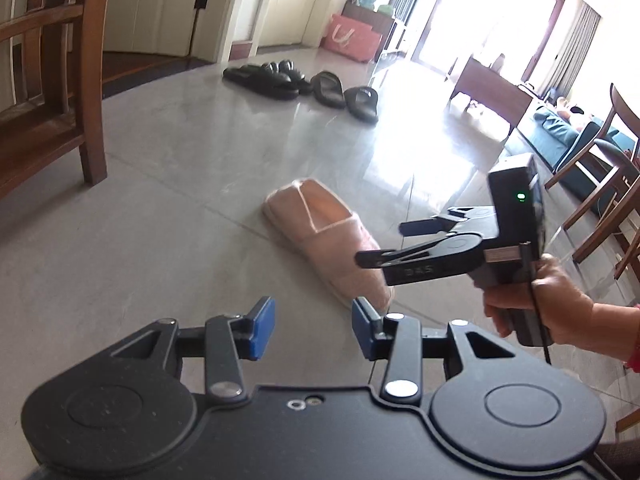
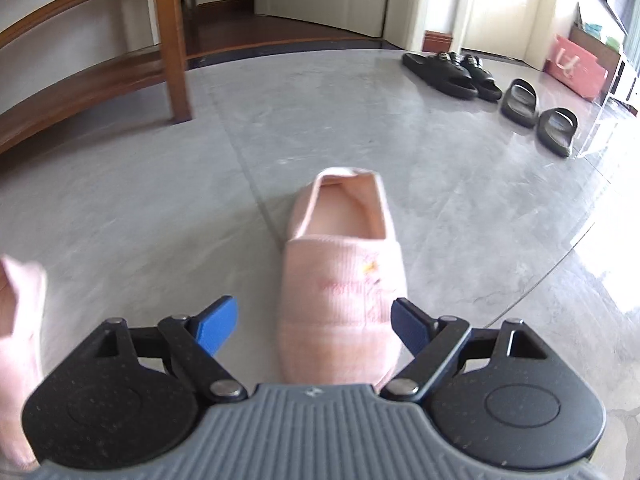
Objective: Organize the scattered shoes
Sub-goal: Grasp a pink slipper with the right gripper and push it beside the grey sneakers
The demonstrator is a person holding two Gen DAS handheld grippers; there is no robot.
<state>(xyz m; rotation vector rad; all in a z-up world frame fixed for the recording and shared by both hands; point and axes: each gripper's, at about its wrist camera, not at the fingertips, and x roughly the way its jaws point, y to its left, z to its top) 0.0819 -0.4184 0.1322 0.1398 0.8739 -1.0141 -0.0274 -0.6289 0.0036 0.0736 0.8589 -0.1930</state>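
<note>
A pink knit slipper lies on the grey tile floor, and it also shows in the right wrist view. My right gripper is open with its blue pads either side of the slipper's toe, low above it; it also shows in the left wrist view over the slipper's toe end. My left gripper is open and empty, a little short of the slipper. A second pink slipper is blurred at the left edge of the right wrist view.
Several black slides lie on the floor by the far doorway, also seen in the right wrist view. A wooden shelf unit stands on the left. Wooden chairs and a sofa are on the right. A pink bag leans against the far wall.
</note>
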